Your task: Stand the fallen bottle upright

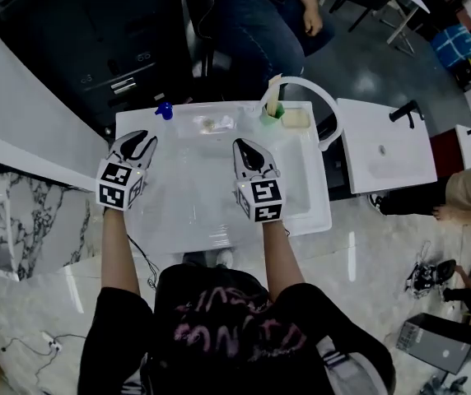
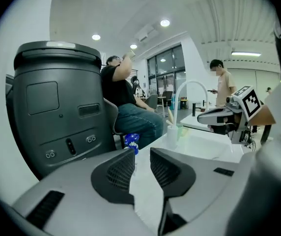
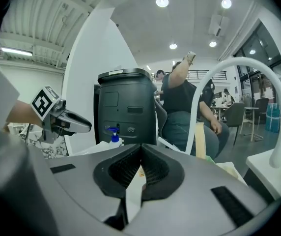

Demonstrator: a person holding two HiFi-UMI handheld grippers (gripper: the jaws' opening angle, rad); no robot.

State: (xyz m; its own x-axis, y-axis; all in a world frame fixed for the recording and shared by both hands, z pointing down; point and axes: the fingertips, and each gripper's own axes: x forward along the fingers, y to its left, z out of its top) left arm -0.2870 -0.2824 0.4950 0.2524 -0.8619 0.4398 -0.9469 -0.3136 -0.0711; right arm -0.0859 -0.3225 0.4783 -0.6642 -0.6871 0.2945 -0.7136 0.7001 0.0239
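A small bottle with a blue spray top point(image 1: 164, 110) stands upright at the back left corner of the white sink counter point(image 1: 301, 212). It also shows past the left jaws as the bottle point(image 2: 131, 141) and small in the right gripper view as the bottle point(image 3: 113, 135). My left gripper point(image 1: 142, 141) hovers in front of it, a short way off; in its own view the left gripper point(image 2: 141, 152) is open with nothing between its jaws. My right gripper point(image 1: 244, 146) hangs over the basin's middle, and in its own view the right gripper point(image 3: 141, 147) has its tips together, holding nothing.
A green cup point(image 1: 272, 112) holding a tall stick stands at the back by the white arched faucet point(image 1: 322, 99), with a pale bar point(image 1: 296, 119) beside it. A dark grey machine point(image 2: 57, 102) and a seated person point(image 1: 260, 31) are behind the counter. Another white table point(image 1: 384, 151) is on the right.
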